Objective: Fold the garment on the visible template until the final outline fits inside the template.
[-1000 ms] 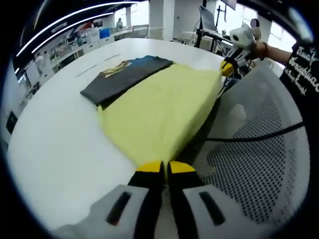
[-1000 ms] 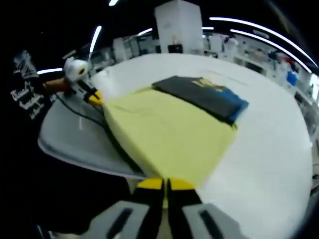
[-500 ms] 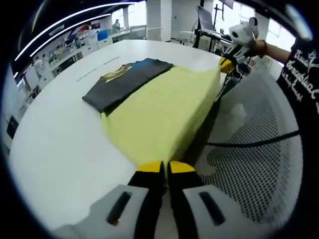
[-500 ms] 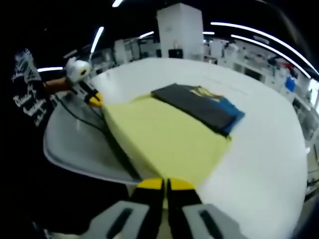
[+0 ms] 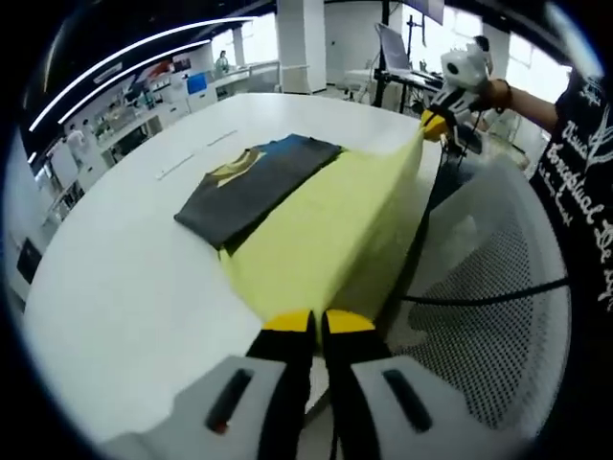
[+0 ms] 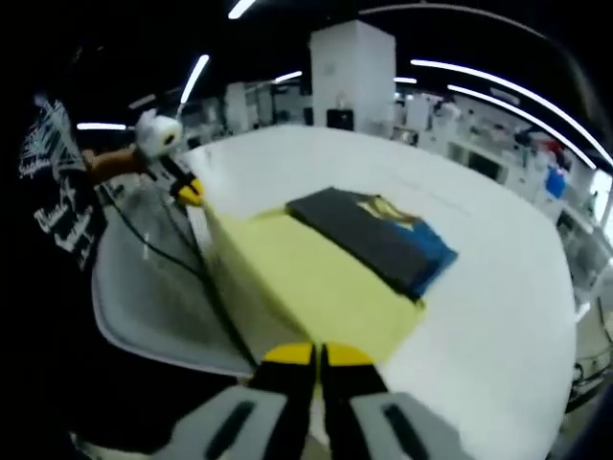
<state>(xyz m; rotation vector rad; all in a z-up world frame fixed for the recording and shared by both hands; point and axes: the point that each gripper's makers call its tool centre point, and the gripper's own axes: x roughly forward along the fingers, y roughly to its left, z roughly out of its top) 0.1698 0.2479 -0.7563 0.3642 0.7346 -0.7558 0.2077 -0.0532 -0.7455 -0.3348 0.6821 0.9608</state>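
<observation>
Flanking yellow garment (image 5: 326, 230): folded dark shirt (image 5: 254, 177)

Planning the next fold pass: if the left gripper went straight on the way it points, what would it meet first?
The left gripper is already shut on the yellow garment, so it would push along that cloth first; beyond lies the dark folded garment, though depth is unclear.

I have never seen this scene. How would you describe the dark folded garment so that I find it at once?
Look at the big white table. On it a pale yellow cloth is stretched between the left gripper and the right gripper. The dark folded garment lies at the yellow cloth's far edge. It is the charcoal one, with a yellow print and a blue edge.
</observation>
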